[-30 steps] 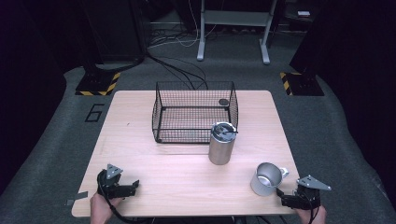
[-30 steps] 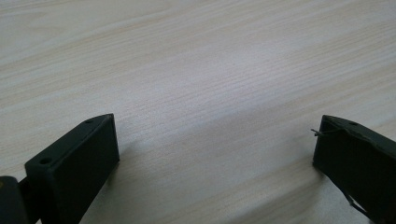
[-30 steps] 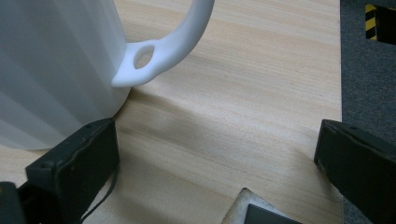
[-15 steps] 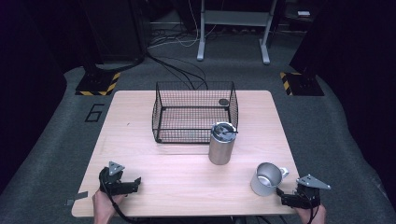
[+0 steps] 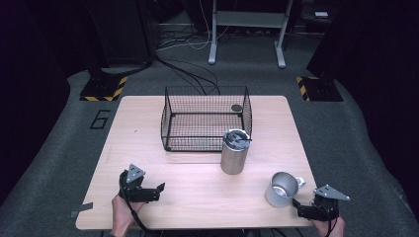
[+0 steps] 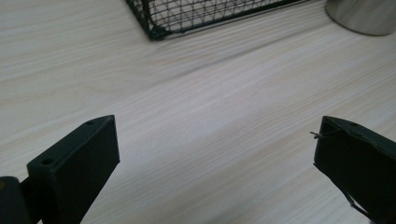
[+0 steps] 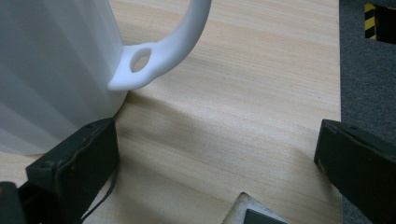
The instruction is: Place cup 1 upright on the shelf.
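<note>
Clearly, the steel mug (image 5: 282,189) is our nearest piece: it stands upright at the table's (image 5: 148,128) right front, and its handle (image 7: 166,51) arches just ahead and left of our right gripper (image 5: 307,211), whose jaws gape wide and empty. Our left gripper (image 5: 154,191), equally open and empty, rests well apart over bare wood. Against the earlier frames, we see nothing shifted.

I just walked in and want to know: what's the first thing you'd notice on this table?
The black wire basket at the far middle of the wooden table stands out most. Just in front of its right corner stands a shiny metal canister. Nearer, a metal mug sits close by the open right gripper.
</note>
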A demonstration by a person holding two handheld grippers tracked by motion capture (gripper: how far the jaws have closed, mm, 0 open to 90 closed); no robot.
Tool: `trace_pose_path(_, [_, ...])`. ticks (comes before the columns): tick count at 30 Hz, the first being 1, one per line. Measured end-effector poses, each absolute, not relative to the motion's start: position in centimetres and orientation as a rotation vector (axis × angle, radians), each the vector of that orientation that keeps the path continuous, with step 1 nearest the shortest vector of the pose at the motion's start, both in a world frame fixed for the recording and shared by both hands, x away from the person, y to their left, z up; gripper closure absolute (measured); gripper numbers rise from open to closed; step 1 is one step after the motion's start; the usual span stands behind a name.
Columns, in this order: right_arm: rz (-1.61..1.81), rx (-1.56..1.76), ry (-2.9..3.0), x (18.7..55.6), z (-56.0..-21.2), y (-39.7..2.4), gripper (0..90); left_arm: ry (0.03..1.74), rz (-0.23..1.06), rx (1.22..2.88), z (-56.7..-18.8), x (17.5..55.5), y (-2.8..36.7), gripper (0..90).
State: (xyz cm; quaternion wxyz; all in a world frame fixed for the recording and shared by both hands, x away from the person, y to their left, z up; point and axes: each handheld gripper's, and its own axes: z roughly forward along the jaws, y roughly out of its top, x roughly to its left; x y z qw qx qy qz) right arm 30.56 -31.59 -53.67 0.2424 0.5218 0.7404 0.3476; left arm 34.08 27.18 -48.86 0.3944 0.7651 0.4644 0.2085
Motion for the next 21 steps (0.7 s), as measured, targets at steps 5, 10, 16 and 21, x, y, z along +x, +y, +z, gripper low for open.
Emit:
trace_pose_path(5, [0.947,1.424,2.036,30.6,-53.6,-31.6,0.0,1.127,0.516,1.954,-47.6,34.6,26.0,0.2])
trace_pose_path(10, [0.947,1.429,2.032,30.6,-53.6,-31.6,0.0,1.091,0.505,1.97,-47.0,35.3,25.2,0.2])
trace_pose_path(16, [0.945,1.428,2.03,30.6,-53.6,-31.6,0.0,1.033,0.499,1.986,-46.2,35.9,24.0,0.1])
trace_pose_path(21, [0.947,1.425,2.032,30.6,-53.7,-31.6,0.0,0.985,0.479,2.009,-45.4,36.5,22.7,0.2])
